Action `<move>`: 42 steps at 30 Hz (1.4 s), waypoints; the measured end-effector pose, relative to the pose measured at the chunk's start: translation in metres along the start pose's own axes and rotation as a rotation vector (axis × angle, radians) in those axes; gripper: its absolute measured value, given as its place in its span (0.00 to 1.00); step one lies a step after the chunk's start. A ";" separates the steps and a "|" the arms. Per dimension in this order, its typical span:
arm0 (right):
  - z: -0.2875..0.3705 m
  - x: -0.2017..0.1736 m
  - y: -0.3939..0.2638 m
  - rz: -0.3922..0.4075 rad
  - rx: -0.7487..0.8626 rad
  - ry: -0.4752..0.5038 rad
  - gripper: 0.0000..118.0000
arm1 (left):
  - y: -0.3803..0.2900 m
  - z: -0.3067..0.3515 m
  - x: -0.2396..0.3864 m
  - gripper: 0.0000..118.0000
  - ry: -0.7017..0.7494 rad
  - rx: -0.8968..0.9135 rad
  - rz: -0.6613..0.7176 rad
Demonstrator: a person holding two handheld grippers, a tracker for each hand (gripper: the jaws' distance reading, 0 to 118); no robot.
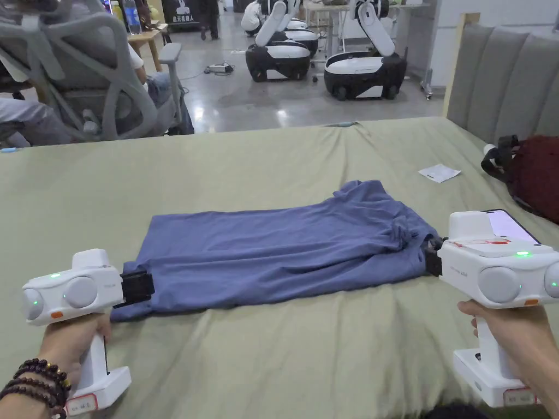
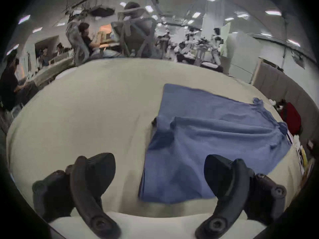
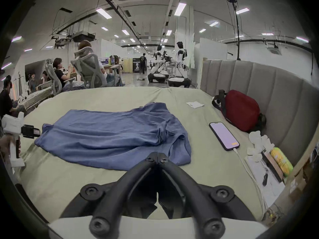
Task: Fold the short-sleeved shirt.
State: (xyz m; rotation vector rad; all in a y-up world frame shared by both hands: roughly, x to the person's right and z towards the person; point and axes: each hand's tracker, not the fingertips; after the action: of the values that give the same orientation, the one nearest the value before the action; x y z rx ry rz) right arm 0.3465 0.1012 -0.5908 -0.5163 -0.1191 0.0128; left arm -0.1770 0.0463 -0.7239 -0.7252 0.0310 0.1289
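A blue short-sleeved shirt lies flat on the green bed sheet, folded lengthwise into a long band with its bunched sleeve end at the right. My left gripper is at the band's near-left corner, jaws wide open, the cloth's corner lying on the sheet between them. My right gripper sits at the shirt's right end with its jaws shut tip to tip at the cloth's near edge; no cloth shows pinched. The left gripper also appears far left in the right gripper view.
A lit phone on a white cable lies right of the shirt. A red bag leans on the grey headboard. A white paper lies behind. Office chairs and wheeled robots stand beyond the bed.
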 end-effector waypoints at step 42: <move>-0.042 0.031 -0.021 0.067 -0.358 0.013 0.06 | -0.045 0.097 0.009 0.02 -0.067 -0.060 -0.232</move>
State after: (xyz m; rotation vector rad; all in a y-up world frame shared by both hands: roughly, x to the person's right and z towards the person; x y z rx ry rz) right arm 0.3813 0.0641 -0.6131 -0.8782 -0.0912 0.0538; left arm -0.1636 0.0780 -0.6223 -0.7790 -0.1209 -0.0684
